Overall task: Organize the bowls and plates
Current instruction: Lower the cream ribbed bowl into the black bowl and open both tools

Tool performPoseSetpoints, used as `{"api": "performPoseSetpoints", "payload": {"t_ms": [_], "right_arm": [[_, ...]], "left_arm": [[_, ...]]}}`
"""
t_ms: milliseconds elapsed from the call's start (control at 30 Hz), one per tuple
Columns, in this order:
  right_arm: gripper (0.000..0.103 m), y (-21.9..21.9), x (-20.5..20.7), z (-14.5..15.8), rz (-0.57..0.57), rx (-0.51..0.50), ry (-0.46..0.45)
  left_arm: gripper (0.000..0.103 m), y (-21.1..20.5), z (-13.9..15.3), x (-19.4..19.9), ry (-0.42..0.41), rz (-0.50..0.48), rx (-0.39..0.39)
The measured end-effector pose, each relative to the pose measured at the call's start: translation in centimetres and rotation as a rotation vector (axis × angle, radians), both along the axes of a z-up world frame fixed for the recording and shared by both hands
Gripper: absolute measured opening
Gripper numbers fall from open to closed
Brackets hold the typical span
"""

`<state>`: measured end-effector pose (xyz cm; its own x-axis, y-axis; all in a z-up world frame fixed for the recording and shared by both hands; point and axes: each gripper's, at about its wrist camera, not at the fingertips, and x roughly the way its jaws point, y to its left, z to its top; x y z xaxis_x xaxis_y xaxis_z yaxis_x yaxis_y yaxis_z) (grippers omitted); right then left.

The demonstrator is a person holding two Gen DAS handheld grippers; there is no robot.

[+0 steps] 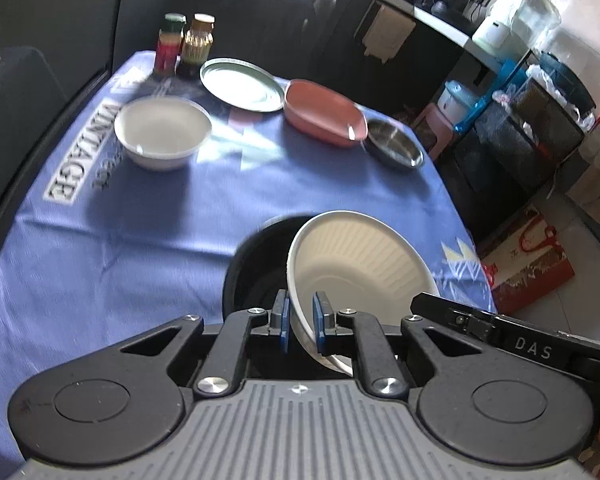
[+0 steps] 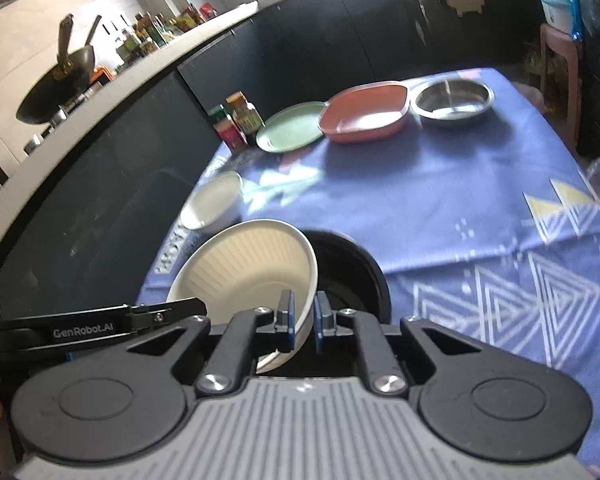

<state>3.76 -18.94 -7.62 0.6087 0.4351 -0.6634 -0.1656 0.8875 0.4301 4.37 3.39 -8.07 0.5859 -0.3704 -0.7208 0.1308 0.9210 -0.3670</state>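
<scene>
A cream ribbed bowl (image 1: 360, 264) is held tilted over a black bowl (image 1: 256, 268) at the table's near edge. My left gripper (image 1: 302, 320) is shut on the cream bowl's rim on its left side. My right gripper (image 2: 303, 320) is shut on the same cream bowl (image 2: 248, 268) at its right rim, with the black bowl (image 2: 348, 268) behind it. A white bowl (image 1: 162, 130) stands at the left. A green plate (image 1: 242, 84), a pink square dish (image 1: 324, 114) and a steel bowl (image 1: 396, 144) line the far side.
Two spice jars (image 1: 184, 44) stand at the far left corner of the blue tablecloth (image 1: 140, 216). Dark cabinets and a kitchen counter (image 2: 148, 64) run behind the table. A pink stool (image 2: 560, 52) and bins stand to the right of the table.
</scene>
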Motion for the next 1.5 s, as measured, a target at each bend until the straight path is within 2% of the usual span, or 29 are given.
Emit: {"api": "performPoseSetpoints", "payload": {"t_ms": [267, 533, 1167, 1367, 1500], "right_arm": [[0.0, 0.2, -0.3, -1.6, -0.012, -0.037, 0.021], [0.0, 0.5, 0.0, -2.6, -0.014, -0.051, 0.033], [0.0, 0.8, 0.7, -3.2, -0.023, -0.065, 0.031], [0.0, 0.8, 0.5, -2.9, -0.032, -0.073, 0.017], [0.0, 0.6, 0.3, -2.6, -0.046, -0.062, 0.007]], "left_arm": [[0.012, -0.8, -1.6, 0.2, 0.036, -0.01, 0.039], [0.015, -1.2, -2.2, 0.4, 0.038, -0.02, 0.069], [0.018, -1.7, -3.1, 1.4, 0.052, -0.021, 0.094], [0.027, -1.5, -3.0, 1.4, 0.056, -0.026, 0.084], [0.043, -1.4, -2.2, 0.9, 0.022, -0.015, 0.106]]}}
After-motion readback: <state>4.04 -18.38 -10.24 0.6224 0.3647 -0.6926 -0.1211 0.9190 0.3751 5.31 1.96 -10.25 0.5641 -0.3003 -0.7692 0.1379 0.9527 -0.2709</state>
